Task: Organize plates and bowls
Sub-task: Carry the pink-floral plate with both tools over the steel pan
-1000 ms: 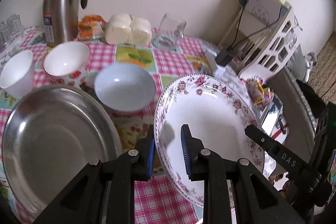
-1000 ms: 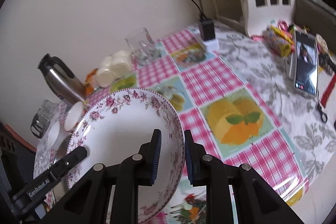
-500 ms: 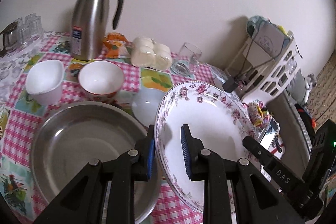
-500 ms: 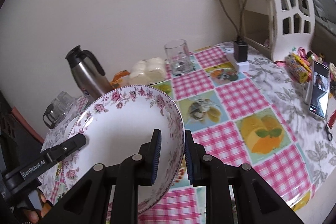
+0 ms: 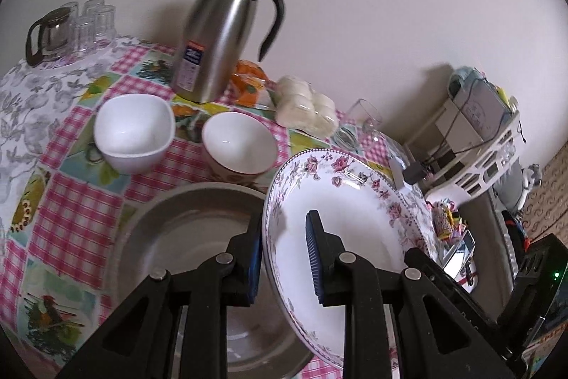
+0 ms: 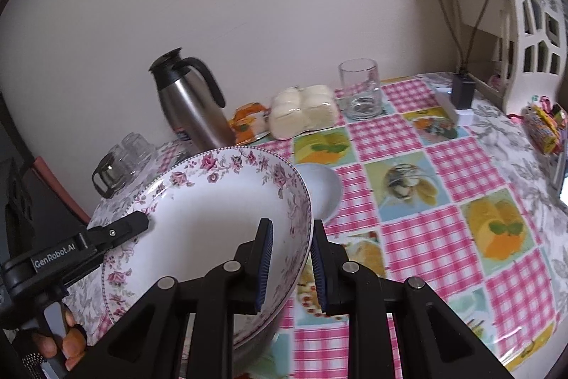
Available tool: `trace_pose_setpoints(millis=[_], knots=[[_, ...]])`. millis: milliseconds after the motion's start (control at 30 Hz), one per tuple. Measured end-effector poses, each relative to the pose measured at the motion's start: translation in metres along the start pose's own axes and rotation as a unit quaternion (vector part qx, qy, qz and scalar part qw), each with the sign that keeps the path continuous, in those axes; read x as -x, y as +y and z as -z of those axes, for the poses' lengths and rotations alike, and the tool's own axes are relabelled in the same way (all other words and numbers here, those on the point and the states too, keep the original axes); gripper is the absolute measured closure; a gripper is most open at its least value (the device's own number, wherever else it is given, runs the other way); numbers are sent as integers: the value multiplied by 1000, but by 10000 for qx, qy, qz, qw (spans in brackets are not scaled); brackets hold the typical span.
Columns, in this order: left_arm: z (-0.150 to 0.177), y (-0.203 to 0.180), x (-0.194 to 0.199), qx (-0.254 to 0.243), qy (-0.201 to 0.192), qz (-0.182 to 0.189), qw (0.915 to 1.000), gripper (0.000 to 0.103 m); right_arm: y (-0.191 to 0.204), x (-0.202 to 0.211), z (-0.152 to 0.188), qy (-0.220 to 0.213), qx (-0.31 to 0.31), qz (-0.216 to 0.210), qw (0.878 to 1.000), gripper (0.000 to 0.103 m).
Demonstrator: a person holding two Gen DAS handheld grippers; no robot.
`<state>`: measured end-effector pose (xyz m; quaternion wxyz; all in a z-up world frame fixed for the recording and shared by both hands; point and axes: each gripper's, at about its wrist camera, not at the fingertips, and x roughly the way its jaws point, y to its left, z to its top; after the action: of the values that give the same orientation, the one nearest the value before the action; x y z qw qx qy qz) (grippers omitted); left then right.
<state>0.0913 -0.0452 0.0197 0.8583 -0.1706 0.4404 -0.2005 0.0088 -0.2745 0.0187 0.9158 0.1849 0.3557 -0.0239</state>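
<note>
A white floral plate (image 5: 358,212) (image 6: 213,201) is held in the air, tilted, by both grippers. My left gripper (image 5: 284,258) is shut on its left rim. My right gripper (image 6: 291,269) is shut on its right rim; the left gripper's finger also shows in the right wrist view (image 6: 117,229). Under the plate's left side lies a large steel plate (image 5: 184,237). Behind stand a square white bowl (image 5: 133,130) and a round white bowl with a red pattern (image 5: 238,144). A pale bowl (image 6: 323,190) shows behind the plate in the right wrist view.
A steel thermos jug (image 5: 220,38) (image 6: 191,102), a wrapped pack of buns (image 5: 305,109), a glass tumbler (image 6: 360,87), a glass pot and cups (image 5: 67,27) and a white rack (image 5: 486,144) stand along the wall. A phone and sweets (image 5: 447,222) lie at the right.
Both grippers have carried the floral plate leftwards and up. It now overlaps the steel plate, and the pale bowl is hidden behind it in the left wrist view.
</note>
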Motion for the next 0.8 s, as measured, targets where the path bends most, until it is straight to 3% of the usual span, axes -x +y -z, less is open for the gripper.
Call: trace_pose_setpoints(millis=[400, 800], knots=[[-6, 46, 7, 254, 121, -273, 9992, 79, 43, -34, 12, 333, 146, -126, 9993, 80], [9, 69, -22, 396, 795, -684, 9937, 79, 51, -69, 33, 900, 253, 145, 9955, 80]])
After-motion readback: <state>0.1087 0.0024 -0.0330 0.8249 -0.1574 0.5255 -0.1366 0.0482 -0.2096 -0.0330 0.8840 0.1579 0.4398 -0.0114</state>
